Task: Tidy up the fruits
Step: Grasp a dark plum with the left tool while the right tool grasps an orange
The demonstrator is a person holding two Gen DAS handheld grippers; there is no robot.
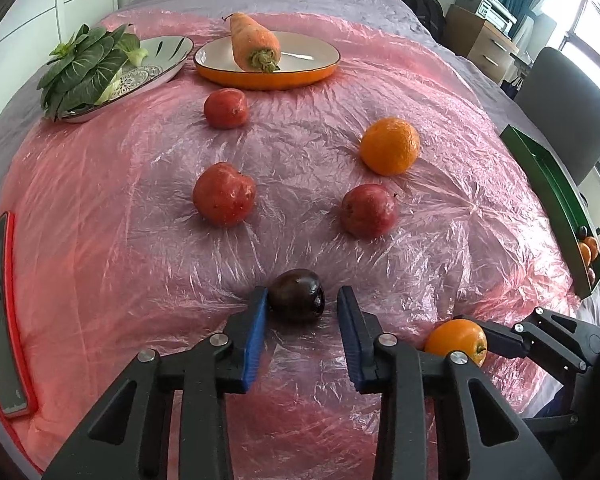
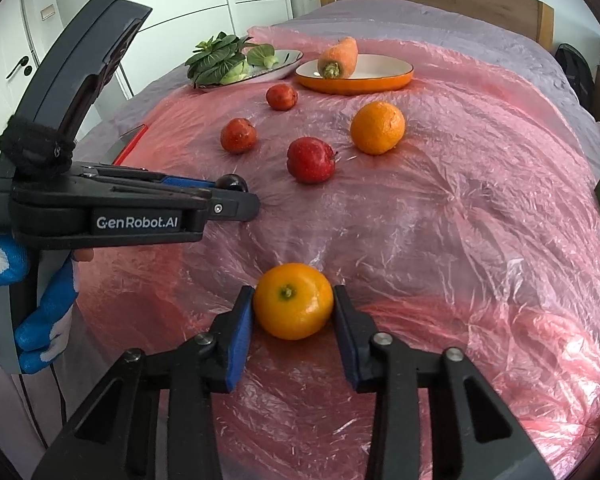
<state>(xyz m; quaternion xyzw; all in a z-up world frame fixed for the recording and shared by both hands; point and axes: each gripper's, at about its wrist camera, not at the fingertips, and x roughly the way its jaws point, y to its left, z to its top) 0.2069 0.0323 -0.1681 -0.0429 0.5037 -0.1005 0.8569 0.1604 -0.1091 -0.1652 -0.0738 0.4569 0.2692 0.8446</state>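
Observation:
A dark plum [image 1: 297, 301] lies on the pink plastic sheet between the blue pads of my left gripper [image 1: 302, 300]. The left pad touches it, while a narrow gap shows at the right pad, so the gripper is open. My right gripper [image 2: 293, 300] is shut on a small orange [image 2: 293, 301], with a pad against each side; the fruit rests on the sheet. The left wrist view shows this orange [image 1: 456, 340] at the lower right. Three red apples [image 1: 224, 194] [image 1: 370, 211] [image 1: 225, 109] and a larger orange [image 1: 390, 146] lie farther back.
A green bin [image 1: 552, 200] at the right edge holds oranges and a dark fruit. A red-rimmed tray [image 1: 4, 312] sits at the left edge. At the back, a carrot [image 1: 256, 42] lies on an orange plate [image 1: 320, 72] beside greens [image 1: 84, 68] on a patterned plate. A chair [image 1: 568, 104] stands to the right.

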